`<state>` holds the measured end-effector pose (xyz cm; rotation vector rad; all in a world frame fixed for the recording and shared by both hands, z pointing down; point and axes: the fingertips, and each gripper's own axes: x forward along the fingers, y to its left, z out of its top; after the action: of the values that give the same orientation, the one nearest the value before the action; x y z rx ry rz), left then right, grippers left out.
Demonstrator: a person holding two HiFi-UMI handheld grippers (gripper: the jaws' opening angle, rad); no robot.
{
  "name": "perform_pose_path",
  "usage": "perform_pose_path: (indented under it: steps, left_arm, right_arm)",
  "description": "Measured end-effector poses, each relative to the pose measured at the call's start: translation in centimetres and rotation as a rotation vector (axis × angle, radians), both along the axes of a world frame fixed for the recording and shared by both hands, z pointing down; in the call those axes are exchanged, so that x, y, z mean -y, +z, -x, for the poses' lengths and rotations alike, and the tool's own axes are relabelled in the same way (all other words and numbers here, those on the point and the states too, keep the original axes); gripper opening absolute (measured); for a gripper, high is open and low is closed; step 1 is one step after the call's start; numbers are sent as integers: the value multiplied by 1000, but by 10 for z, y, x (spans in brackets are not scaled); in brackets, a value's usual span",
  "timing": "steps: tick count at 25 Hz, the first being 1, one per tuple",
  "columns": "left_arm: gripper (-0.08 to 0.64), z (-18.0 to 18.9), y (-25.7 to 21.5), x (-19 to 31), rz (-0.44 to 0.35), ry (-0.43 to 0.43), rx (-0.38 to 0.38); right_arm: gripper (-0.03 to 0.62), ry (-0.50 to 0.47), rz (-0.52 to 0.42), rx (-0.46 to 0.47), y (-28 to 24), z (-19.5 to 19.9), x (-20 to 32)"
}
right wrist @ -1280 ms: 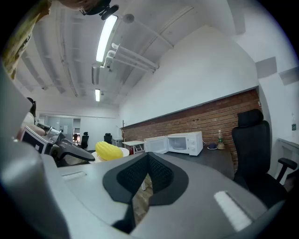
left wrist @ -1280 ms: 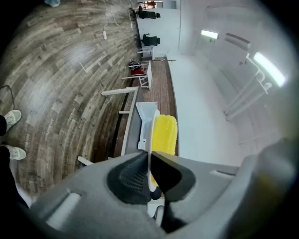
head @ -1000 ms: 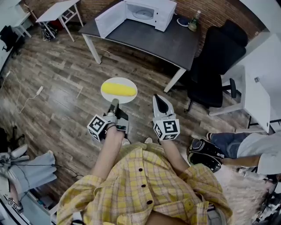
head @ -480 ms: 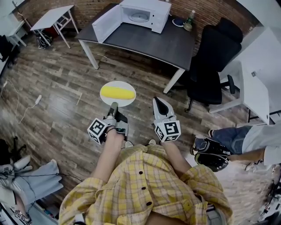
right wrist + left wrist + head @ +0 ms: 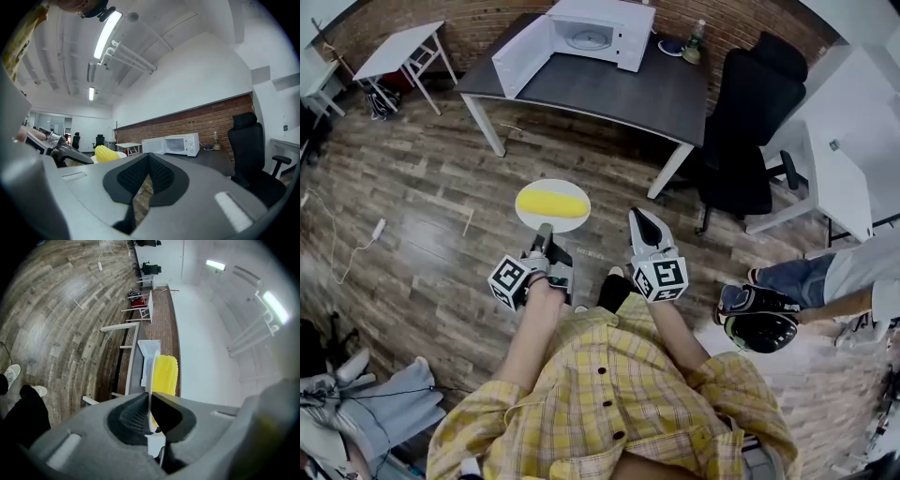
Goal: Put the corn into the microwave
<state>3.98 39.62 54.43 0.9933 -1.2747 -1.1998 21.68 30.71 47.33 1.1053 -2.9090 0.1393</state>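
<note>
A yellow corn cob [image 5: 553,202] lies on a round white plate [image 5: 525,214] carried above the wooden floor. My left gripper [image 5: 545,229] is shut on the plate's near rim. In the left gripper view the plate [image 5: 153,369] stands edge-on between the closed jaws, with the corn [image 5: 166,376] behind it. My right gripper [image 5: 639,217] hovers to the right of the plate, shut on nothing; its view shows the pads meeting [image 5: 149,157]. The white microwave [image 5: 614,33] sits on the dark table [image 5: 675,94] ahead with its door [image 5: 522,54] swung open.
A black office chair [image 5: 750,131] stands right of the table. A bottle [image 5: 696,42] and a dark bowl sit beside the microwave. A small white table [image 5: 398,47] is at far left. A person's legs and shoes [image 5: 759,314] are at right.
Both grippers and the plate with the corn have been carried forward; the table and microwave now lie slightly nearer in the head view. The jaws have not changed.
</note>
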Motion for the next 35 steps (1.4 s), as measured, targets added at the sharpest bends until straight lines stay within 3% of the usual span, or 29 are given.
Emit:
perform_pose_path:
  steps: [9,16,28,31,35]
  left_arm:
    - [18,25,11,32,15,42,-7]
    - [18,59,12,98,11,74,9]
    - [18,149,-3,280,-36,88,31]
    - [18,161,-15,323,-69,89,8]
    - [18,179,-11,367,-37,103,16]
  right_arm:
    - [3,51,16,3,12,23,30]
    - [3,79,19,31,19,59,99]
    - [3,85,-2,25,11,144,280]
    - [3,92,-6,27,5,159,320]
    - [2,104,5,28,5,176,366]
